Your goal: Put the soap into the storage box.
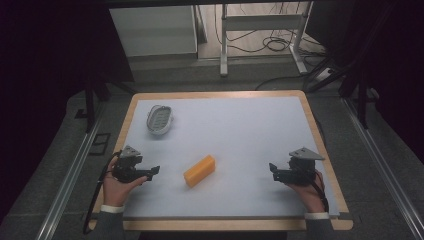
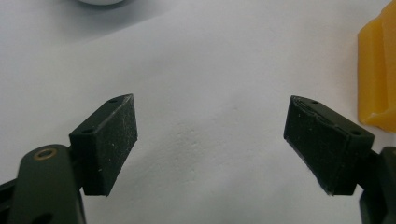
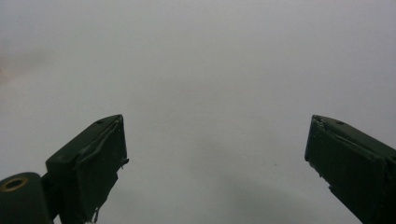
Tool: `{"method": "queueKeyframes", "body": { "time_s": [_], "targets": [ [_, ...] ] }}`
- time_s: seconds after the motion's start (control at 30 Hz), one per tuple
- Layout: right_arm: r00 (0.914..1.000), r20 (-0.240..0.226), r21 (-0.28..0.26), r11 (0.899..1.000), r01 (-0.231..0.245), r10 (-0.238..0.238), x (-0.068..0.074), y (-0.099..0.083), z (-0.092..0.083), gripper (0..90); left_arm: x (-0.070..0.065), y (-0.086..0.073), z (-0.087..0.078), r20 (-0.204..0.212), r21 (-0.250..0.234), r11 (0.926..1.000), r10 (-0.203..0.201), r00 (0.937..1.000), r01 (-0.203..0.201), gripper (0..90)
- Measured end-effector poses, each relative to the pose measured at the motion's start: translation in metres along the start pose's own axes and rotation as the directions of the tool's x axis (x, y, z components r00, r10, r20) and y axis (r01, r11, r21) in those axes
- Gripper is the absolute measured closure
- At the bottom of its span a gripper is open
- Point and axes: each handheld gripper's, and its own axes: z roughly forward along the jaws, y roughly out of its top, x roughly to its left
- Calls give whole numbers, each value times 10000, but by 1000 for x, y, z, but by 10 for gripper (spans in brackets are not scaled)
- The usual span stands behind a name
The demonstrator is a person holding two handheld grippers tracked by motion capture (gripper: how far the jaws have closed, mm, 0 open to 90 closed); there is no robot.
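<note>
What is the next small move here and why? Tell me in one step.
Probably ease the left gripper toward the yellow block so its near end comes between the jaws. Both sets of jaws stand wide open with nothing in them, the block lies untouched on the white mat, and in the left gripper view it sits off to the right, outside the jaws. The right gripper is farther off.

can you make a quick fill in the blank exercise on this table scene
1. The block lying between the two grippers is ____ in colour.
2. The left gripper has its fingers ____, with nothing between them.
3. The small dish stands at the far ____ corner of the mat, seen from the high view.
4. The right gripper points toward the ____.

Missing words: orange; open; left; block
</note>
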Motion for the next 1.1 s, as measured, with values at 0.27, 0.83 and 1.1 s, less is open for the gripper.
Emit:
{"method": "queueKeyframes", "body": {
  "time_s": [0.27,0.83,1.1],
  "targets": [
    [9997,43,-16,9997,258,-257,-5,-4,-4,79,0,1,0,18,16,10000,59,10000,-59,181],
    [9999,43,415,9990,-156,154,-14,-13,-4,80,-5,6,-2,194,186,9997,152,9997,-155,179],
    [9995,96,320,9990,-308,305,-19,-15,-9,80,-10,20,-20,477,41,9996,272,9985,-274,183]
  ]
}}
